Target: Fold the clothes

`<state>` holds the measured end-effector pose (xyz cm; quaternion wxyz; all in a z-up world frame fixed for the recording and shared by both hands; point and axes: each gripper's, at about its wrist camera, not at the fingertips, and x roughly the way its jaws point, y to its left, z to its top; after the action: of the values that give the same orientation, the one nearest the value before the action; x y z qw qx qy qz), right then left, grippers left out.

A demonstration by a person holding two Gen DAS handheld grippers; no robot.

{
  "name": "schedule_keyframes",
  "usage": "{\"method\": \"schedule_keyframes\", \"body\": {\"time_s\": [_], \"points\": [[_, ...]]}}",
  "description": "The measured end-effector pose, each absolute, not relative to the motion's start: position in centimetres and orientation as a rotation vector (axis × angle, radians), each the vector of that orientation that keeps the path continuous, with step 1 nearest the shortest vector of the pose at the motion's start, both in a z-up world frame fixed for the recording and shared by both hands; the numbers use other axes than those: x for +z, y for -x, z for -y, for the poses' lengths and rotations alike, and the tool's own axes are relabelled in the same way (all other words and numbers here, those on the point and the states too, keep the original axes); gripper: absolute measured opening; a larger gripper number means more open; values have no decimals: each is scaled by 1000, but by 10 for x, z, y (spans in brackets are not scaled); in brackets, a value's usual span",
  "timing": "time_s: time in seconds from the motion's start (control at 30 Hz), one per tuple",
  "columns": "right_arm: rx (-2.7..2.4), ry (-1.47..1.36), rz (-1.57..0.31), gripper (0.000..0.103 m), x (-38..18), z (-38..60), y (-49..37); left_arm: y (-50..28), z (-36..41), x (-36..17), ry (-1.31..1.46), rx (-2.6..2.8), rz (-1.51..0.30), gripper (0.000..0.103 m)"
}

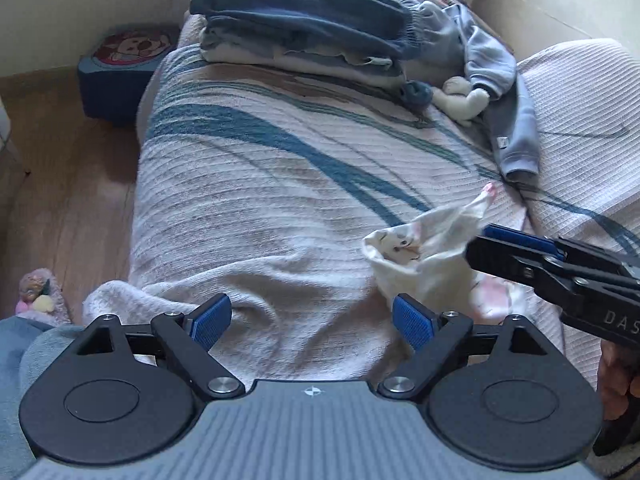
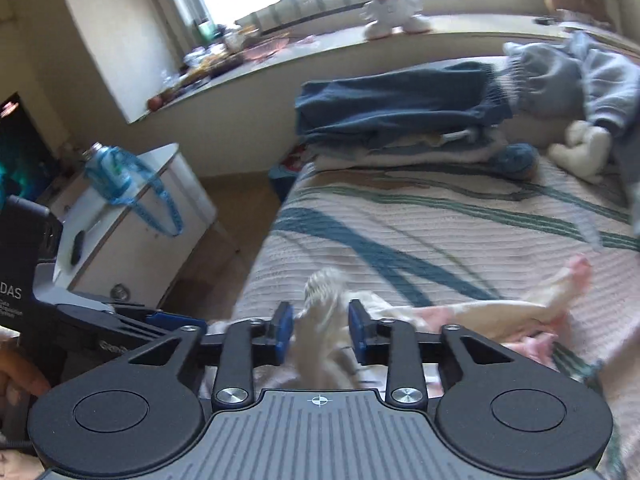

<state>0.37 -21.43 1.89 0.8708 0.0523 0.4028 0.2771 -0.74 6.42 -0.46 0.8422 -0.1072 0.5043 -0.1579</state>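
Lay crumpled on striped bedspread [image 1: 280, 200]: small white garment [image 1: 424, 256]. Flanked its bunched fabric without pressing: right gripper [image 2: 320, 332], part-open. Hovered nearby, spread wide and empty: left gripper [image 1: 312, 320].

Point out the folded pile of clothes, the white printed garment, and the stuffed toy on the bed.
folded pile [image 1: 296, 20], left wrist view, on its dark blue top layer.
white garment [image 1: 408, 248], left wrist view, on its printed fold.
stuffed toy [image 1: 464, 98], left wrist view, on its body.

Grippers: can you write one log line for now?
left gripper: open, empty | right gripper: open, white cloth between | pile: folded
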Motion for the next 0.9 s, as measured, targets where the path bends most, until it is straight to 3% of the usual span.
{"method": "schedule_keyframes", "body": {"time_s": [0.33,0.43,0.5,0.57,0.9], "points": [[390,-148,-879,37,7,278,12,-6,-19,-36,182,-425,-1150,86],[386,-144,-874,37,3,280,5,-13,-18,-43,185,-413,-1126,61],[404,-157,-886,37,-5,279,-11,-17,-17,-46,189,-406,-1113,26],[411,-162,-906,37,-15,276,-26,-18,-17,-47,228,-438,-1124,6],[485,-102,-955,37,-33,252,-41,6,-88,-15,303,-410,-1074,4]]}}
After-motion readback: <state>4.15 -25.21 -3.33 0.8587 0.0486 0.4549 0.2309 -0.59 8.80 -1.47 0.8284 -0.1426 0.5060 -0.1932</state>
